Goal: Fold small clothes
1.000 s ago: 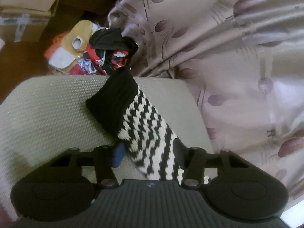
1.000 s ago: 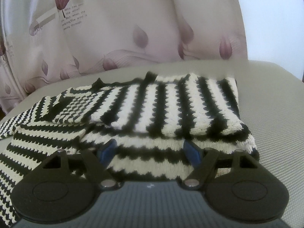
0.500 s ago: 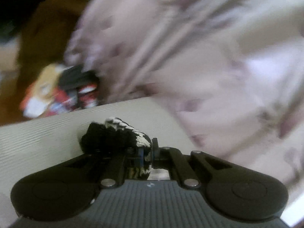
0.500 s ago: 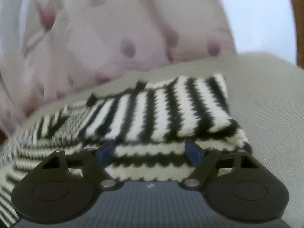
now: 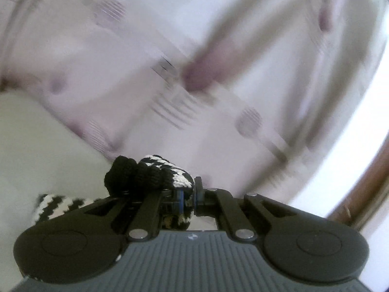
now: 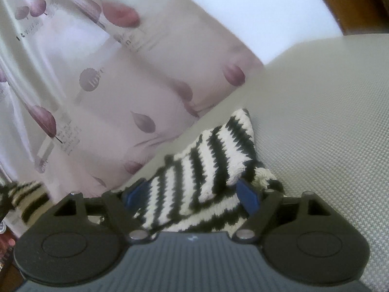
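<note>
A black-and-white striped knit garment (image 6: 209,160) lies on a grey-green woven cushion (image 6: 328,112). My left gripper (image 5: 187,194) is shut on its black cuff end (image 5: 145,175), bunched between the blue pads and lifted above the cushion (image 5: 29,150); a striped part (image 5: 56,205) trails to the lower left. My right gripper (image 6: 192,192) is open, its fingers either side of the garment's folded body, low over it. The view is tilted and the left view is blurred.
A pale pink curtain with leaf print (image 6: 109,85) hangs close behind the cushion, filling the left wrist view (image 5: 194,60). A brown wooden frame (image 5: 364,194) shows at the right edge. A bright white wall (image 6: 243,7) lies behind the cushion.
My left gripper closed on the sleeve's black cuff end and lifted it, swinging right toward the curtain. My right gripper stayed open over the garment and tilted; the garment's left side has been pulled up.
</note>
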